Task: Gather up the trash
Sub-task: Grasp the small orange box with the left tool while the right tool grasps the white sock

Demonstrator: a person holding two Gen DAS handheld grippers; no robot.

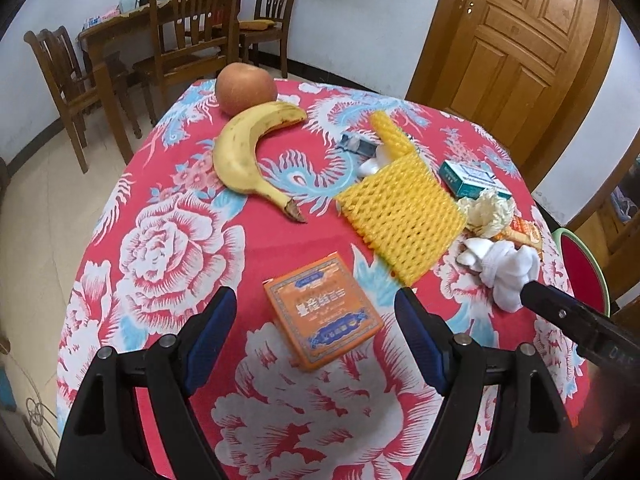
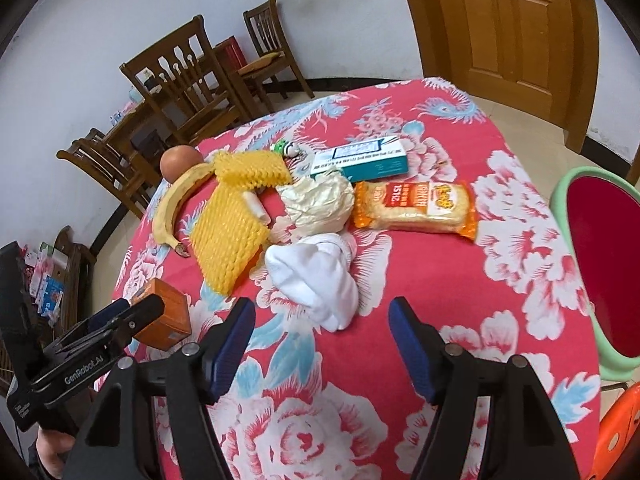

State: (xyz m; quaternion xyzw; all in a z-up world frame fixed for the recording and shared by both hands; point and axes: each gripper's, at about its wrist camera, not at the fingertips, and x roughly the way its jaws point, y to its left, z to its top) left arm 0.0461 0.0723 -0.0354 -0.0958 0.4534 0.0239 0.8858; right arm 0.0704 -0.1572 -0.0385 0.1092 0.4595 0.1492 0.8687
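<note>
On the red flowered tablecloth [image 1: 160, 240] lies an orange box [image 1: 324, 316], and my left gripper [image 1: 315, 294] stands open astride it without its pads touching. A crumpled white tissue [image 2: 316, 276] sits just ahead of my right gripper [image 2: 322, 304], which is open, its tips at the tissue's near end. Behind them are a yellow foam net [image 2: 228, 236], a crumpled cream paper [image 2: 320, 204], a snack packet [image 2: 416, 206] and a teal box [image 2: 360, 160]. The right wrist view also shows the left gripper [image 2: 134, 310] at the orange box [image 2: 164, 312].
A banana [image 1: 244, 156] and an apple [image 1: 246, 88] lie at the far left of the table. A red bin with a green rim [image 2: 600, 260] stands off the table's right edge, an orange stool [image 2: 620, 432] nearer. Wooden chairs [image 1: 192, 32] and a door [image 1: 516, 32] stand behind.
</note>
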